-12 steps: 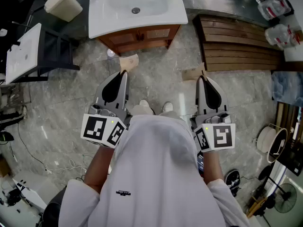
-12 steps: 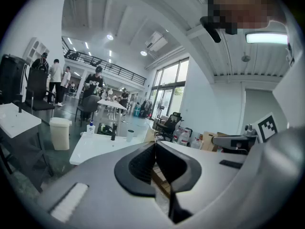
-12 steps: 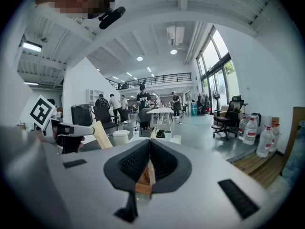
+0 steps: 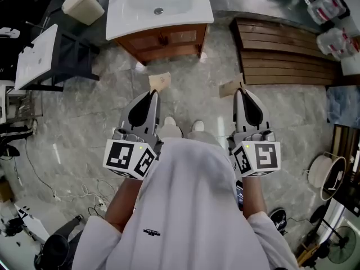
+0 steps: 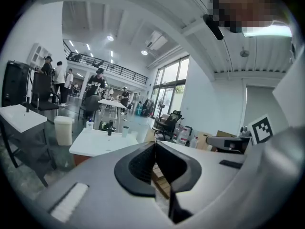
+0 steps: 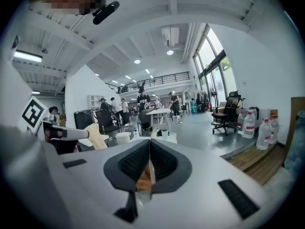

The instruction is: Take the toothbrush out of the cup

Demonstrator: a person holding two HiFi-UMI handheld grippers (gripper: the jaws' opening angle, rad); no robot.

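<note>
Head view, left to right.
- A cream bin (image 4: 82, 4) stands at 11 o'clock on the grey stone floor (image 4: 73, 128).
- A white basin worktop (image 4: 129, 26) on a wooden cabinet stands at 12 o'clock, well apart from the person.
- The left gripper (image 4: 152, 93) is held low in front of the body, at about 10 o'clock from the person's shoes (image 4: 169, 121), and points toward the basin.
- The right gripper (image 4: 241, 90) is level with it at about 2 o'clock from the shoes and points the same way.
- A slatted wooden platform (image 4: 281, 52) lies at 1 to 2 o'clock.

Left gripper view: the jaws are pressed together at the tip with nothing between them. The cup (image 5: 125, 130), a small white one, stands on the basin worktop at about 10 o'clock from the jaw tip, far off. A dark tap (image 5: 110, 127) is just left of it, and a small bottle (image 5: 89, 124) stands further left. The toothbrush is too small to make out.

Right gripper view: the jaws are likewise closed on each other and hold nothing. The cup shows small above the tip at 12 o'clock.
</note>
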